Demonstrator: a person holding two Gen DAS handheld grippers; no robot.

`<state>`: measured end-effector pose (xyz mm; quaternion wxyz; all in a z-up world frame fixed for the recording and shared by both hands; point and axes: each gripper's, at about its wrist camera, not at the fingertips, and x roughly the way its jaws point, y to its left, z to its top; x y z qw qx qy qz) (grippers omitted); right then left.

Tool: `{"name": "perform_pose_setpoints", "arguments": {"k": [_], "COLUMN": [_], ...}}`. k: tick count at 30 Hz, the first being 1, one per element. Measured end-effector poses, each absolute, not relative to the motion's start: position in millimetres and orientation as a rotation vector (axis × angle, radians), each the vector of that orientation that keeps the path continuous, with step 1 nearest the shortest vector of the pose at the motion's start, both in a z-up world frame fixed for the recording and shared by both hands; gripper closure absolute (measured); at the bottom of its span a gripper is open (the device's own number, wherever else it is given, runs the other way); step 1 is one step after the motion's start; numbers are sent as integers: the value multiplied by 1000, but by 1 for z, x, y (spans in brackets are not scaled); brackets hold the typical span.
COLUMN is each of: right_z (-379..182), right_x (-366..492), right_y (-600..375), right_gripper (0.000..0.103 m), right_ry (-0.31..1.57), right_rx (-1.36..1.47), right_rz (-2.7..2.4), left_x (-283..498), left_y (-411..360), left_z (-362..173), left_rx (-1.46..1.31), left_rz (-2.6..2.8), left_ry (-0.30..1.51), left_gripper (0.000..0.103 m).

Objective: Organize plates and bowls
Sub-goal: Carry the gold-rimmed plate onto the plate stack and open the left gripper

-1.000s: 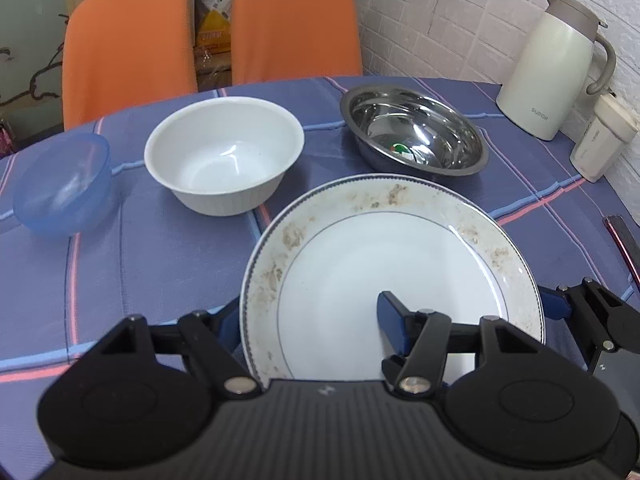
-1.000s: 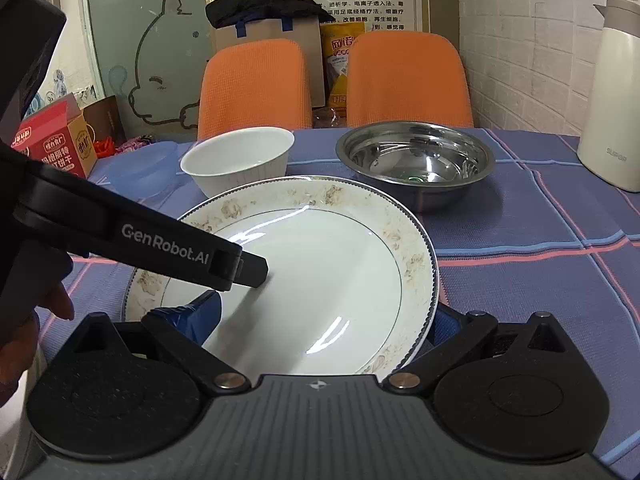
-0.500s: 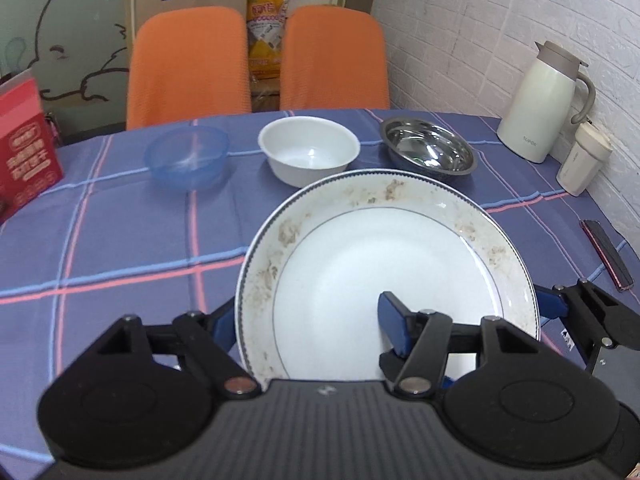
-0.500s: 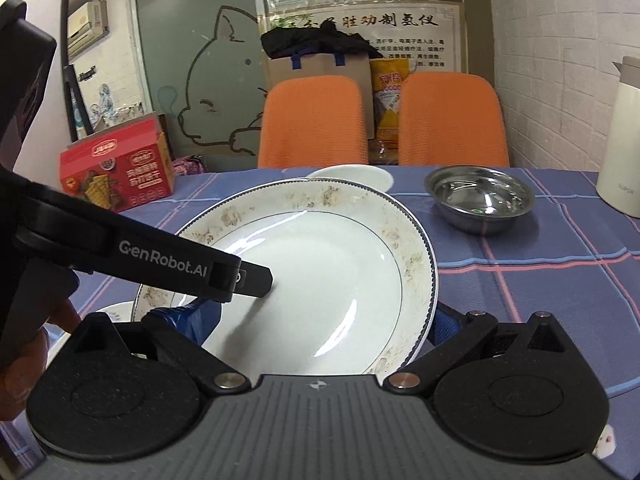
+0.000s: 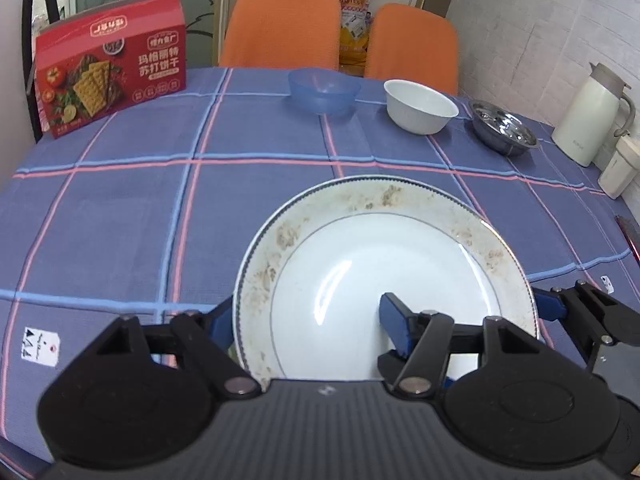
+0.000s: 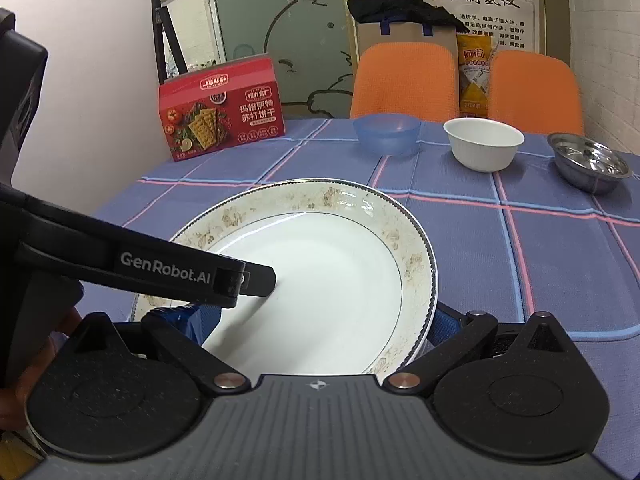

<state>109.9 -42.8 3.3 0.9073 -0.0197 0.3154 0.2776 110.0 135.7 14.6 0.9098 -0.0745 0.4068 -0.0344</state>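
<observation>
A white plate with a brown floral rim (image 5: 380, 264) (image 6: 320, 264) is held over the checked tablecloth by both grippers. My left gripper (image 5: 306, 322) is shut on the plate, one blue pad on its face and the other behind its left rim. My right gripper (image 6: 320, 320) is shut on the same plate, with one finger hidden behind the right rim. Far across the table stand a blue plastic bowl (image 5: 324, 90) (image 6: 386, 134), a white bowl (image 5: 420, 106) (image 6: 482, 144) and a steel bowl (image 5: 502, 128) (image 6: 588, 160) in a row.
A red cracker box (image 5: 108, 64) (image 6: 222, 116) stands at the table's far left. A cream thermos jug (image 5: 588, 116) and a small white jar (image 5: 618, 170) sit at the right by the brick wall. Two orange chairs (image 5: 280, 24) are behind the table (image 5: 120, 220).
Both grippers have carried the plate back and to the left, away from the three bowls, which now look far off. The red box has come into view. The grip has not changed.
</observation>
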Motion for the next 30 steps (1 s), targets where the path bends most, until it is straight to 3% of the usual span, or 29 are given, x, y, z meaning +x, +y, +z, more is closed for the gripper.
{"name": "perform_pose_setpoints", "arguments": {"k": [6,10,16,17,18,19,30], "right_z": [0,-4,-10,-8,-7,-5,1], "right_x": [100,98,98,98,98,98,107], "right_y": [-39,-38,-42,-44,-47,-51,-93], "right_gripper": [12,12,13,14,14,14,14], "right_ry": [631,642,673,668,659,652,650], "right_rx": [-91,-141,-145,-131,-111,-88,41], "right_rz": [546,526,546,550,556,559,527], "left_x": [103,100,85,84,83,83,97], "left_y": [136,141,139,139,140,141,116], "left_z": [9,7,30,33,36,39,43], "left_rx": [-168,-208,-135,-131,-130,-130,-83], "left_rz": [-104,-126,-88,-82,-77,-70,-89], "left_ry": [823,820,707,696,684,668,684], "left_gripper": [38,27,20,17,6,4,3]}}
